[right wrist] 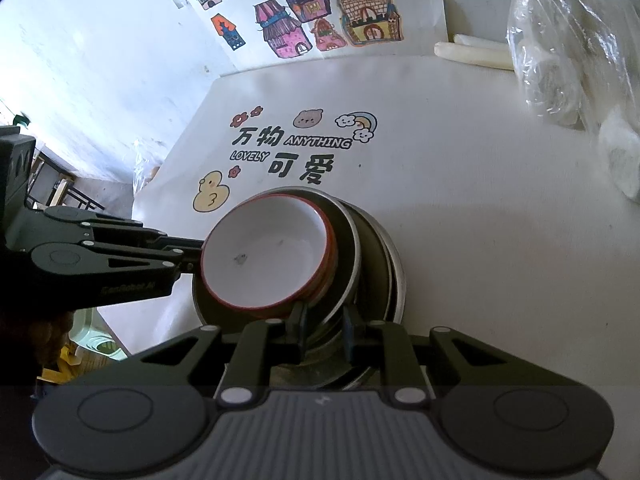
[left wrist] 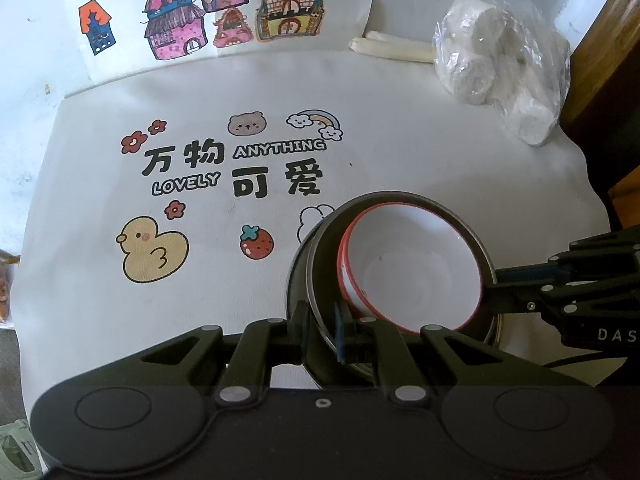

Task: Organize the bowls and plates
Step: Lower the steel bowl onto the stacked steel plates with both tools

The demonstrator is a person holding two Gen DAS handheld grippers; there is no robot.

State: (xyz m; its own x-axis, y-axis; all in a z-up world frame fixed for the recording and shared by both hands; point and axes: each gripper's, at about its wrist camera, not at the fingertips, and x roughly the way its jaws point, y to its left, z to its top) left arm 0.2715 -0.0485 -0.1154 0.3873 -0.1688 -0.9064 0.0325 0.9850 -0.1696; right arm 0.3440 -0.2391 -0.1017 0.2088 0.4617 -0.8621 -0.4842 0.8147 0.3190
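Note:
A white bowl with a red rim [left wrist: 412,264] sits tilted inside a dark metal bowl [left wrist: 320,280] on the white printed cloth. My left gripper [left wrist: 322,320] is shut on the near rim of the dark metal bowl. My right gripper [right wrist: 324,324] is shut on the opposite rim of the same stack; there the white bowl [right wrist: 268,252] leans in the dark bowl [right wrist: 348,256], with more metal dishes [right wrist: 394,276] under it. The right gripper also shows in the left wrist view [left wrist: 490,290], and the left gripper in the right wrist view [right wrist: 196,258].
The white cloth [left wrist: 240,288] carries cartoon prints. A clear plastic bag of white rolls [left wrist: 500,68] lies at the back right, with pale sticks [left wrist: 392,50] beside it. Drawings of houses [left wrist: 224,12] lean on the wall. The table edge drops at the left [right wrist: 132,208].

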